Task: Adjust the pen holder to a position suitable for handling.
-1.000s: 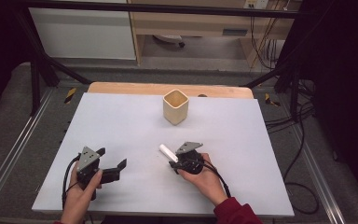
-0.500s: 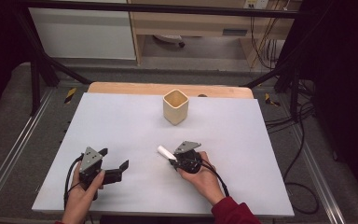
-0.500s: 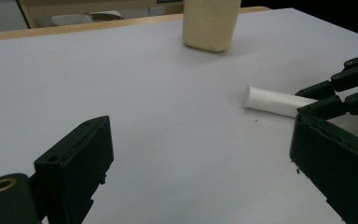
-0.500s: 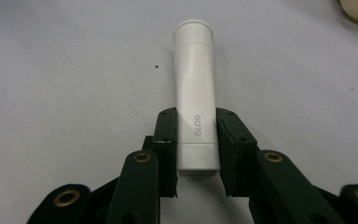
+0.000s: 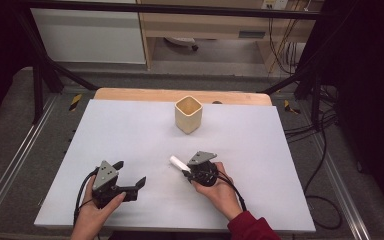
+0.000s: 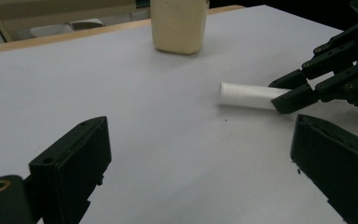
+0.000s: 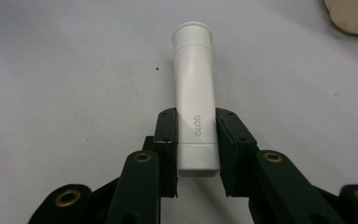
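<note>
high view looks forward and down from above the person's side, whole tabletop point(image 5: 130, 130) in frame. left gripper view sits low, facing across toward the cup point(image 6: 179, 25) and white tube point(image 6: 249, 94). right gripper view is close on that tube point(image 7: 195, 93). all three share tube and cup.

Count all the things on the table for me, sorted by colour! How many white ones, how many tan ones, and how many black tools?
White: 1, the glue tube
Tan: 1, the square cup
Black: 2, the left tool and the right tool
Total: 4
</note>
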Motion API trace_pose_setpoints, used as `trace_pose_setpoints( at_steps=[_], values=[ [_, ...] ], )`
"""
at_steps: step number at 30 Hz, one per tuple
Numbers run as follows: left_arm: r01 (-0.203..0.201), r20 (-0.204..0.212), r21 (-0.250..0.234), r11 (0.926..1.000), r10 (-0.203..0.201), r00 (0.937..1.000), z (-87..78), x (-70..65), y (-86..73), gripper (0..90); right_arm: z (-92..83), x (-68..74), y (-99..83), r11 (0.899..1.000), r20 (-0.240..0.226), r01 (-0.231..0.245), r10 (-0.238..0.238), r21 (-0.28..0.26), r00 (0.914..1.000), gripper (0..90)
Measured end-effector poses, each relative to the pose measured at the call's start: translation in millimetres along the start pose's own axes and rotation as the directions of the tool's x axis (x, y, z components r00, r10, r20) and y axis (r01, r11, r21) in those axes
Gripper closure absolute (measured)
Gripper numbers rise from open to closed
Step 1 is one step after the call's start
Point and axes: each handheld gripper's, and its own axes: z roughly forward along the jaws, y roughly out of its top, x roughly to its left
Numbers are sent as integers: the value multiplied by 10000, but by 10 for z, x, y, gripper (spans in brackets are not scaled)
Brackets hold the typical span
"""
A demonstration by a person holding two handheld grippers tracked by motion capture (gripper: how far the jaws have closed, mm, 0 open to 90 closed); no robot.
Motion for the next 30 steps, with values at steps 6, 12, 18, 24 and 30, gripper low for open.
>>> trace_pose_setpoints(
  at_steps=[6, 12, 18, 24, 30],
  values=[
    [-361, -179, -244, 9990, 357, 9992, 58, -72, 51, 46, -94, 31, 10, 9999, -120, -3, 1, -155, 9999, 712],
    [-664, -47, -122, 9977, 663, 9978, 87, -189, 41, 45, -198, 5, 31, 9994, -121, 24, -28, -337, 9999, 711],
    [-1198, -4, -216, 9926, 1198, 9928, 112, -278, 66, 44, -341, -46, 46, 9976, -282, -239, 221, -652, 9994, 712],
    [-1591, -47, -226, 9870, 1591, 9873, 177, -313, 87, 45, -465, -124, 59, 9953, -393, -464, 432, -847, 9983, 712],
    [-1956, 79, -295, 9802, 1959, 9806, 325, -347, 140, 45, -512, -150, 35, 9964, -408, -379, 349, -759, 9986, 711]
  ],
)
